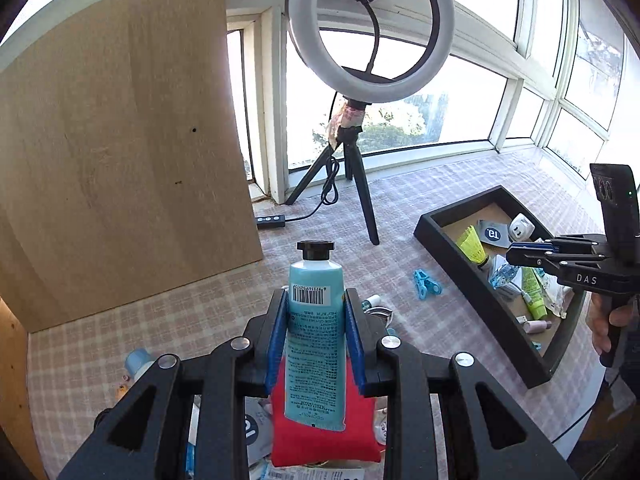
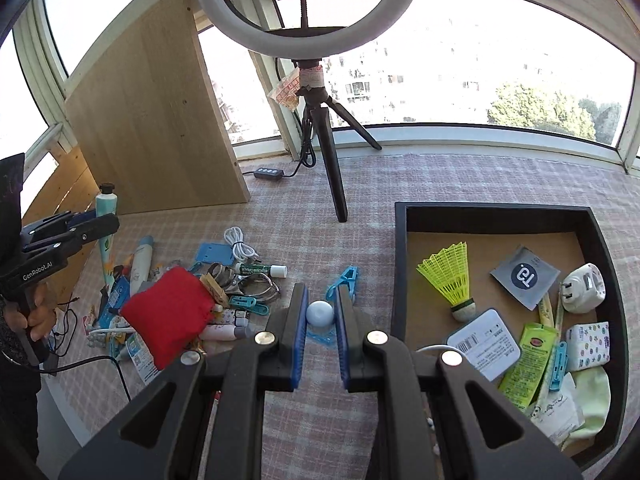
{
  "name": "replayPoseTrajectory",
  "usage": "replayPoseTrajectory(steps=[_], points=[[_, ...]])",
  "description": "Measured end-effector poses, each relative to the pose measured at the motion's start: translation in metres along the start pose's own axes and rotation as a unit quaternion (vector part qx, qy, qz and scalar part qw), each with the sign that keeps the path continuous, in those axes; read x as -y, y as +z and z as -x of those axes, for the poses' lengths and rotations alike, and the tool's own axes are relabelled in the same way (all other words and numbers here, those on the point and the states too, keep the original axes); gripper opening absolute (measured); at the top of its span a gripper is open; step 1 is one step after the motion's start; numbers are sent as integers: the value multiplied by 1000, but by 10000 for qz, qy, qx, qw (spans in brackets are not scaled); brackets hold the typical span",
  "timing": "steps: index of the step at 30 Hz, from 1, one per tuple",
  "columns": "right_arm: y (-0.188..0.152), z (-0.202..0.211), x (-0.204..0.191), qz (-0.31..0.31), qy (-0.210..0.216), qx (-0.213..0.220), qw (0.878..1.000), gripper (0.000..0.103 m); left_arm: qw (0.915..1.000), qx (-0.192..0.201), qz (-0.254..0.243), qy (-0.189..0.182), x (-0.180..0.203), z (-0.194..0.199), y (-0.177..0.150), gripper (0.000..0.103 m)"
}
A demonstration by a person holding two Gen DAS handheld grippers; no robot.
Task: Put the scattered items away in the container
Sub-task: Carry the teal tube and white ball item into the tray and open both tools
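Observation:
My left gripper (image 1: 316,300) is shut on a blue tube (image 1: 316,336) with a black cap, held upright above the pile of scattered items; it also shows in the right wrist view (image 2: 106,204). My right gripper (image 2: 321,300) is shut on a small white-capped bottle (image 2: 320,314), held over the cloth left of the black tray (image 2: 400,280). The tray holds a yellow shuttlecock (image 2: 450,272), a white plug (image 2: 582,288), a grey sachet (image 2: 524,276) and several packets. In the left wrist view the right gripper (image 1: 516,254) hovers over the tray (image 1: 452,256).
A red pouch (image 2: 168,312), a white cable (image 2: 240,246), blue clips (image 2: 346,280), tubes and metal rings lie scattered on the checked cloth. A ring light on a tripod (image 2: 332,176) stands at the back, a wooden board (image 2: 152,120) leans at the left. Windows run behind.

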State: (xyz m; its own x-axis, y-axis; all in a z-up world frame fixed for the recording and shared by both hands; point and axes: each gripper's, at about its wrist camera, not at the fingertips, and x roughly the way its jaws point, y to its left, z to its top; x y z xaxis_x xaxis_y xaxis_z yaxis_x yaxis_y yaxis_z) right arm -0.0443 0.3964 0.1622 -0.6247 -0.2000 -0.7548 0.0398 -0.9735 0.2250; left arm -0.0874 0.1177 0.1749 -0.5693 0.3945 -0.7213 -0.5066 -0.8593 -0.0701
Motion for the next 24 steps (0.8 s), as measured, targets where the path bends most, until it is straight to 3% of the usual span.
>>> replayPoseTrajectory(steps=[10, 15, 24], points=[[-54, 64, 115, -762, -750, 48, 9943, 13, 9928, -76, -331, -1144, 138, -25, 3, 26], [-78, 79, 157, -1008, -954, -75, 9903, 13, 9869, -252, -504, -1512, 202, -50, 3, 26], [-107, 85, 201, -1228, -960, -310, 9873, 13, 9822, -704, -713, -1586, 272, -94, -15, 26]])
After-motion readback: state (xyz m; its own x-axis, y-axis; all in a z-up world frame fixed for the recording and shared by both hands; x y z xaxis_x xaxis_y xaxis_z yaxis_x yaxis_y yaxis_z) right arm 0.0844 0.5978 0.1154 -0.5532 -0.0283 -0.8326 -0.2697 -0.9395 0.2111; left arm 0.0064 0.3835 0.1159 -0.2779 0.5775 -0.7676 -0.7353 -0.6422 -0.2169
